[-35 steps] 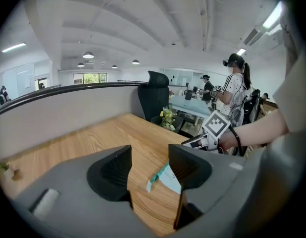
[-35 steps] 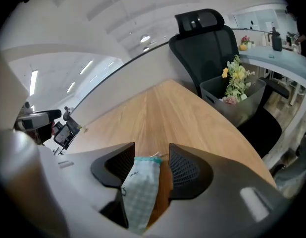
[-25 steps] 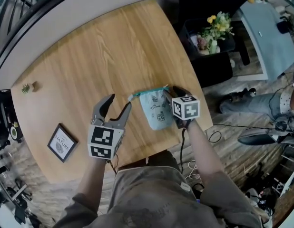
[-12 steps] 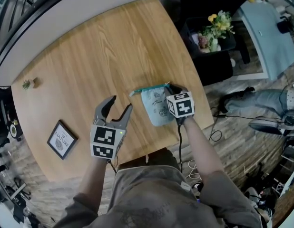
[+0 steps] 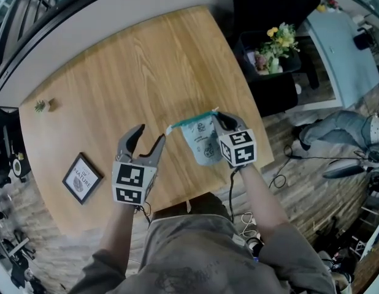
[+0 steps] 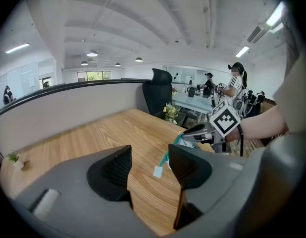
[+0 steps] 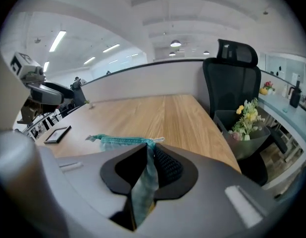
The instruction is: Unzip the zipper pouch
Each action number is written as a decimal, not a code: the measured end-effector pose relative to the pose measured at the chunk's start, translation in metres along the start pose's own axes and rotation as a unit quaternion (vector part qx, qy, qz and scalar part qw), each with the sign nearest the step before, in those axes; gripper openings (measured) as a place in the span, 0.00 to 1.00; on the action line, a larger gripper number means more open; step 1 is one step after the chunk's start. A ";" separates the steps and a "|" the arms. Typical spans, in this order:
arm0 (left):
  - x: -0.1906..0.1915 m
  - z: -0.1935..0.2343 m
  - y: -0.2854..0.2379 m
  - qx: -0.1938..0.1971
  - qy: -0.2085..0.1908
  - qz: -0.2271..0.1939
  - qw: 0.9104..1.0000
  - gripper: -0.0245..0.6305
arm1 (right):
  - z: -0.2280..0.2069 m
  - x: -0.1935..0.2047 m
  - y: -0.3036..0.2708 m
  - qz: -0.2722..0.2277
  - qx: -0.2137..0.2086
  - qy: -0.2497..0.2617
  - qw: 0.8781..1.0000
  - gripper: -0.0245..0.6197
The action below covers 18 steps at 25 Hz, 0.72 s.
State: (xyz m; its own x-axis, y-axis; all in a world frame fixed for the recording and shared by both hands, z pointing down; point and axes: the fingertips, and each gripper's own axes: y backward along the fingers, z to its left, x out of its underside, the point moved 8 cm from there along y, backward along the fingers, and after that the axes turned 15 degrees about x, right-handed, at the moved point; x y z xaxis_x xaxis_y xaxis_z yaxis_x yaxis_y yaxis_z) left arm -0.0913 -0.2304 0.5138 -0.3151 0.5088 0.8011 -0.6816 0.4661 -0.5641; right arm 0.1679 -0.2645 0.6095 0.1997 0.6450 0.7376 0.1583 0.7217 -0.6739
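The pale blue zipper pouch with a teal zipper strip hangs lifted off the wooden table, near its right front edge. My right gripper has just been closing and is now shut on the pouch's right end; its fabric is pinched between the pads, and the zipper runs off to the left. My left gripper stands open just left of the pouch, nothing between its fingers. In the left gripper view the zipper's free end with a white tag hangs just past my left gripper's right finger.
A small framed picture lies at the table's front left. A tiny potted plant sits at the far left edge. Right of the table stand flowers in a dark pot and a black chair. People stand in the background.
The right gripper's jaws closed on the pouch's right end and lifted it off the table. The left gripper barely shifted and stayed open.
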 end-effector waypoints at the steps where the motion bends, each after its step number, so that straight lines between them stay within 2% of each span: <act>1: -0.003 0.000 0.004 -0.001 -0.003 -0.005 1.000 0.39 | 0.001 -0.008 0.008 -0.016 -0.003 0.006 1.000 0.13; 9: -0.027 -0.004 0.052 -0.024 -0.033 -0.043 0.998 0.40 | 0.015 -0.073 0.087 -0.138 -0.003 0.060 0.989 0.13; 14: -0.048 -0.015 0.083 -0.031 -0.045 -0.074 0.996 0.40 | 0.020 -0.108 0.138 -0.210 0.023 0.096 0.973 0.13; 18: -0.062 -0.024 0.104 -0.031 -0.060 -0.091 0.994 0.40 | 0.029 -0.128 0.172 -0.257 0.029 0.124 0.958 0.13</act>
State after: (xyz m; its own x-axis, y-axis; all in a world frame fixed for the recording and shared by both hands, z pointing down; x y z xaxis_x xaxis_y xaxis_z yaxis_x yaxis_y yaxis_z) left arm -0.1268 -0.1958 0.4010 -0.2699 0.3241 0.9067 -0.6937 0.5876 -0.4166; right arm 0.1419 -0.2156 0.4002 0.3342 0.1264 0.9340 0.2452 0.9452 -0.2156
